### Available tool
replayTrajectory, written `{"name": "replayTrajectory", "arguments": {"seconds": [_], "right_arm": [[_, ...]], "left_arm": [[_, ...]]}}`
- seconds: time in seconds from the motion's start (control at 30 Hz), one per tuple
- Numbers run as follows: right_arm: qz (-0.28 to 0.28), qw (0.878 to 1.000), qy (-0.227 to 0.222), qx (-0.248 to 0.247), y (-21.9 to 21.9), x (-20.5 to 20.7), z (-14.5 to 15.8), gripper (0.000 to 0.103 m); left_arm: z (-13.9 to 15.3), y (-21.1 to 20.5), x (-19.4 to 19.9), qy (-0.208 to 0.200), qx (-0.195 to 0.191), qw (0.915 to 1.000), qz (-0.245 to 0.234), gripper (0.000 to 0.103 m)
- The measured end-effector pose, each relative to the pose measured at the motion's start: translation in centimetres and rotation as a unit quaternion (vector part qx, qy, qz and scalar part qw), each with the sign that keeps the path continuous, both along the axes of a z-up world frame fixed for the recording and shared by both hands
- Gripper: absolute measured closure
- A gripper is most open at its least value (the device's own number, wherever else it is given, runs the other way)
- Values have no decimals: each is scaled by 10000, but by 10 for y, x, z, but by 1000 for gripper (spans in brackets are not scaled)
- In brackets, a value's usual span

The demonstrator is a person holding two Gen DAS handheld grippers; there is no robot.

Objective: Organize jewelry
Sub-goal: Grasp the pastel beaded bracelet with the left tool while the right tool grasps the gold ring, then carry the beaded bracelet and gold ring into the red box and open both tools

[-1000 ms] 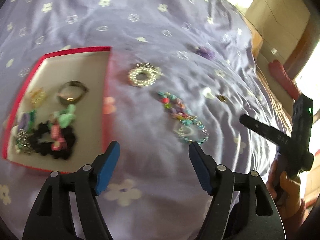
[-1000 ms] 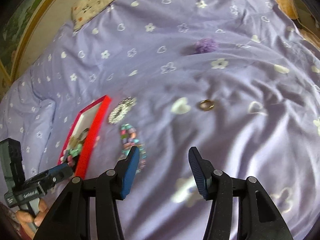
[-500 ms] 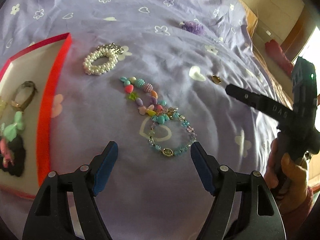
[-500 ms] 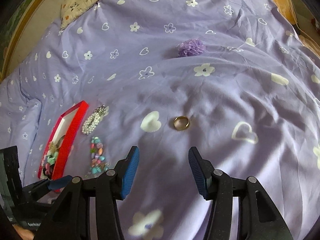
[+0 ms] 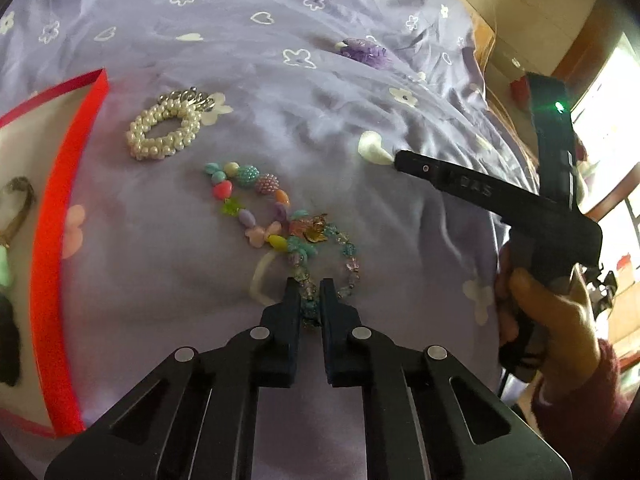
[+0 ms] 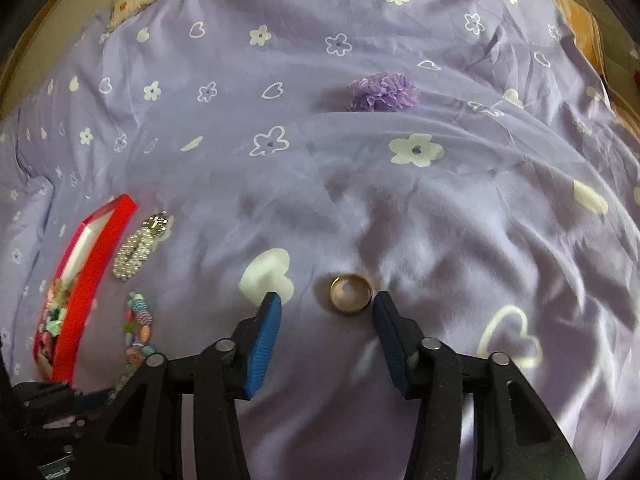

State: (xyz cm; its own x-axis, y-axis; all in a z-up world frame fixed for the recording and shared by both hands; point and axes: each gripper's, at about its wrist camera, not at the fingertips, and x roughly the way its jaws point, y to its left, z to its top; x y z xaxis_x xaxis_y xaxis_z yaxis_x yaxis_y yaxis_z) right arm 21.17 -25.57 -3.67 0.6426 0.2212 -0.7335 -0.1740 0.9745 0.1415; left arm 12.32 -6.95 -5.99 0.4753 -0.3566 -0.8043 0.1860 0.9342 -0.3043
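My left gripper [image 5: 310,294] is clenched on the near side of the glass-bead bracelet [image 5: 344,256], a few of its pale blue beads pinched between the fingertips while the loop lies on the purple bedsheet [image 5: 160,264]. That bracelet overlaps a chunkier bracelet of colourful plastic beads [image 5: 248,196], and beyond them a pearl bracelet [image 5: 164,132] lies just beside the red jewelry box [image 5: 68,208]. Inside the box I can make out a dark scrunchie and some small pieces at the frame edge, too cut off to name. My right gripper [image 6: 326,304] has its jaws closing, and the gold ring [image 6: 351,293] lies flat on the sheet between them, nearly at the right fingertip, the blue left pad clearly apart from it. A purple ruffled scrunchie [image 6: 384,92] lies well beyond the ring.
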Motion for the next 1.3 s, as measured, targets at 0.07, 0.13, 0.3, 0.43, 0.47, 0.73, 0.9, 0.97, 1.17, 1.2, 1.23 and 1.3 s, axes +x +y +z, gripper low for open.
{"name": "replayTrajectory", "arguments": {"seconds": [0.07,0.13,0.3,0.43,0.47,0.73,0.9,0.97,1.17,1.2,1.23,1.3], "right_arm": [[-36,10000,12,19,-2,1,0,80],[-38,10000,-17,48,-2,-3,3,81],[26,9993,-45,364,-4,-19,11,81],[162,9980,-18,617,1,-38,16,81],[198,9975,-5,677,3,-42,17,81],[534,9941,15,944,28,-79,27,81],[812,9917,34,998,49,-96,31,81],[944,9905,58,1003,60,-101,32,81],[1252,9870,121,1003,89,-115,32,81],[1299,9863,138,1010,94,-117,32,81],[1357,9854,156,1014,100,-118,32,81],[1434,9843,185,1017,107,-121,32,81]], "left_arm": [[1,-1,-1,-29,-7,10000,-31,97],[4,0,-3,-46,-36,10000,-29,97],[14,6,-10,-155,-108,9998,13,97],[26,13,-17,-292,-159,9994,51,97],[30,14,-19,-335,-155,9993,56,97],[56,32,-46,-639,-183,9977,151,97],[63,51,-63,-714,-252,9966,319,97],[65,60,-69,-727,-285,9961,418,97],[72,91,-86,-787,-361,9935,742,97],[73,96,-88,-801,-374,9930,789,97],[74,101,-91,-819,-383,9923,842,97],[76,112,-96,-846,-396,9911,944,97]]}}
